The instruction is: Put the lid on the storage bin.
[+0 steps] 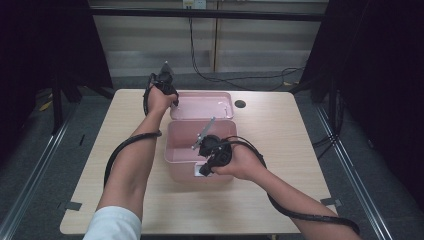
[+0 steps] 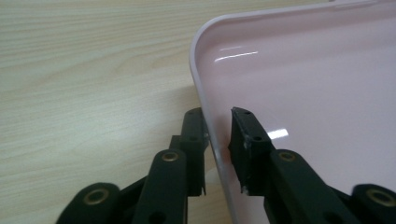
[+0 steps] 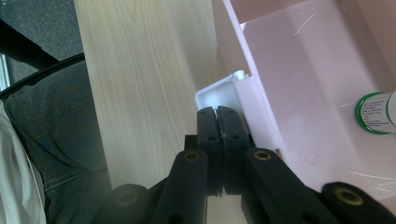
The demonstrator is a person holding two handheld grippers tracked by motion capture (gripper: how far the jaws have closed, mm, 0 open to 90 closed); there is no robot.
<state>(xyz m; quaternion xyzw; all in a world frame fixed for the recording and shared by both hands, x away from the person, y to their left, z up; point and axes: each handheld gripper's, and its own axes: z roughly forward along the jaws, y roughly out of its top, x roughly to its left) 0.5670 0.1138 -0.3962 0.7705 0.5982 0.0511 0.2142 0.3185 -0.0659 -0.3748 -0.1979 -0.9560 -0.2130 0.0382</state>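
A pink box (image 1: 176,159) stands open in the middle of the table, and its pink lid (image 1: 205,106) lies flat just behind it. My left gripper (image 1: 174,102) is at the lid's left edge. In the left gripper view its jaws (image 2: 218,114) straddle the rim of the lid (image 2: 303,84), one outside and one inside, with a small gap showing on the inner side. My right gripper (image 1: 202,169) is at the box's near wall. Its jaws (image 3: 218,112) are shut, tips against a white tab (image 3: 218,93) on the box (image 3: 289,84). A white bottle with a green end (image 3: 376,113) lies inside.
The wooden table (image 1: 280,145) has bare room on both sides of the box. A dark round hole (image 1: 240,104) sits right of the lid. Cables (image 1: 235,77) trail on the floor behind, and dark curtains flank the table.
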